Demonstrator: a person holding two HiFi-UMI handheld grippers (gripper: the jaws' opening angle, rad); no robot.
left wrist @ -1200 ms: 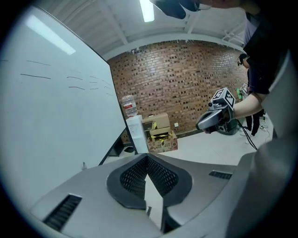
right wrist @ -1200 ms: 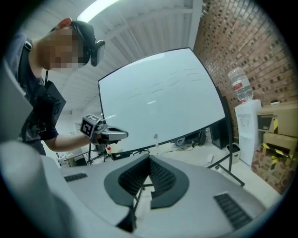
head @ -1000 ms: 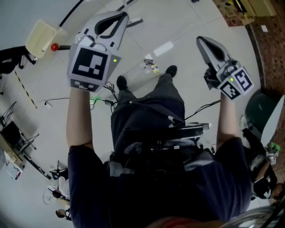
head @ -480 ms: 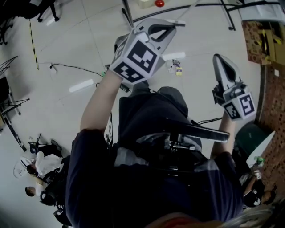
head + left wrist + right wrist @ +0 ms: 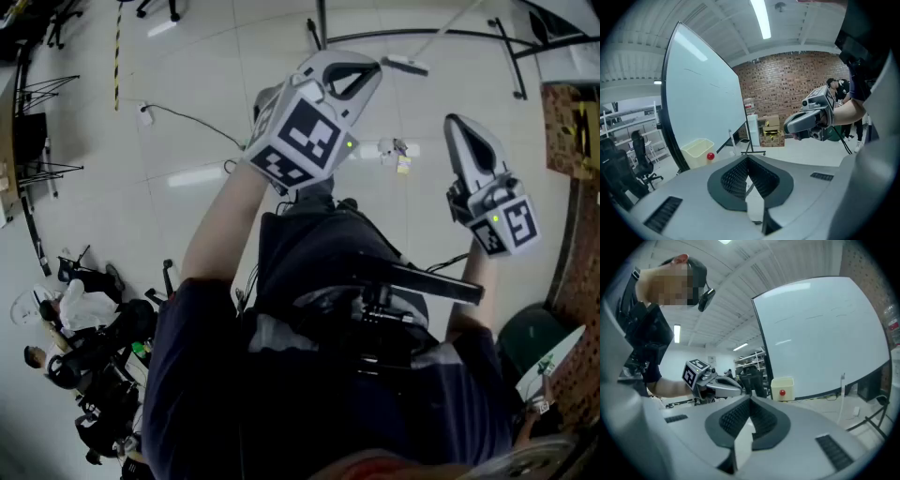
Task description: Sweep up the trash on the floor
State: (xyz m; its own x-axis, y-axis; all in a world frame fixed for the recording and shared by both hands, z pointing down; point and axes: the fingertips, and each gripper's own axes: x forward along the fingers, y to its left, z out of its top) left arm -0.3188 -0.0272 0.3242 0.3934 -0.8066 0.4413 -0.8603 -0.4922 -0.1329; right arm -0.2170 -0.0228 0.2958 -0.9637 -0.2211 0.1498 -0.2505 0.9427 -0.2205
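Several small scraps of trash (image 5: 393, 149) lie in a loose clump on the pale floor (image 5: 187, 216), with a yellow bit at the near edge. In the head view the clump sits between the two grippers and ahead of the person's legs. Nothing touches it.

Left gripper (image 5: 373, 67): held up in the air, marker cube facing the head camera, nose pointing away from the person. Left gripper view: jaws closed, ribbed pads meeting at the tip (image 5: 747, 158), nothing between them.

Right gripper (image 5: 457, 123): also raised, beside the left one and apart from it. Right gripper view: jaws together at the tip (image 5: 750, 399), nothing gripped.

Each gripper shows in the other's view, held level in a hand. Neither gripper view shows the trash.

Surroundings:
- Whiteboard (image 5: 703, 98), large, on a black stand (image 5: 422, 37) beyond the trash.
- Pale yellow bin (image 5: 697, 151) at the foot of the whiteboard, with a red ball (image 5: 710, 156) at its side.
- Brick wall (image 5: 787, 89) behind, with cardboard boxes (image 5: 771, 133) stacked against it.
- Black cable (image 5: 187, 117) trailing over the floor on the left of the head view.
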